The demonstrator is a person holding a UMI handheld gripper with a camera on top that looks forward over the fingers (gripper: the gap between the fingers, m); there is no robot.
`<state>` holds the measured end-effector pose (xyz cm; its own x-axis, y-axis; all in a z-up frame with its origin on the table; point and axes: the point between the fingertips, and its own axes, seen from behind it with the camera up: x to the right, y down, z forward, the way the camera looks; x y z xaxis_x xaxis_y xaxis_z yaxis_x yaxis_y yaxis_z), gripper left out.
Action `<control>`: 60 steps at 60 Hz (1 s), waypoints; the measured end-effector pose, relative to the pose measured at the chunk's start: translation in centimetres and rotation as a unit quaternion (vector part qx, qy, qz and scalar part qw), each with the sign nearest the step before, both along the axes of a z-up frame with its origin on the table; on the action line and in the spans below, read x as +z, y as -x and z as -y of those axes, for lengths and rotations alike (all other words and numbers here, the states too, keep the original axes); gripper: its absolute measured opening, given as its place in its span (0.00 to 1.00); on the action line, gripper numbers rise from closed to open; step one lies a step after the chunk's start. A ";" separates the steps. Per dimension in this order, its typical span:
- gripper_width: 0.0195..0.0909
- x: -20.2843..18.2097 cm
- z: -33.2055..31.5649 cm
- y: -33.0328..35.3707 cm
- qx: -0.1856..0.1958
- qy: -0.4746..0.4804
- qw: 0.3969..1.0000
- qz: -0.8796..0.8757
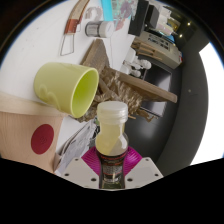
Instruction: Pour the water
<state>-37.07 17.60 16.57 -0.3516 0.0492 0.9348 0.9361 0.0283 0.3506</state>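
Note:
My gripper (pixel 112 162) is shut on a small clear bottle (pixel 112 132) with a pale cream top. The magenta pads (pixel 90 160) press on the bottle from both sides, and its lower body is hidden between the fingers. Just beyond the bottle's top, to the left, is a yellow-green cup (pixel 66 88). In this tilted view the cup appears on its side, its open mouth turned towards the bottle's top. I see no water stream.
A cardboard box with a red round mark (pixel 38 135) is beside the left finger. A wooden board (pixel 135 82) with dry brown stuff runs behind the bottle. A white bottle (pixel 93 22) and grey equipment (pixel 160 42) lie farther off.

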 end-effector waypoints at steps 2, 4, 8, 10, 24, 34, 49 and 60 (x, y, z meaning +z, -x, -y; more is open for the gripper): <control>0.07 0.0 0.1 -0.1 -0.002 0.005 1.000 -0.020; 0.07 0.1 0.2 -0.3 -0.008 0.014 0.999 -0.047; 0.07 0.5 0.6 -1.1 -0.030 0.037 0.989 -0.138; 0.07 1.0 0.8 -1.5 -0.042 0.047 0.979 -0.193; 0.07 2.5 2.1 -1.4 -0.083 0.154 0.783 -0.597; 0.07 0.8 2.0 -1.2 -0.076 0.192 0.672 -0.711; 0.08 -6.8 1.1 -1.9 -0.122 0.224 0.584 -0.770; 0.10 -10.3 1.3 -2.5 -0.127 0.221 0.567 -0.784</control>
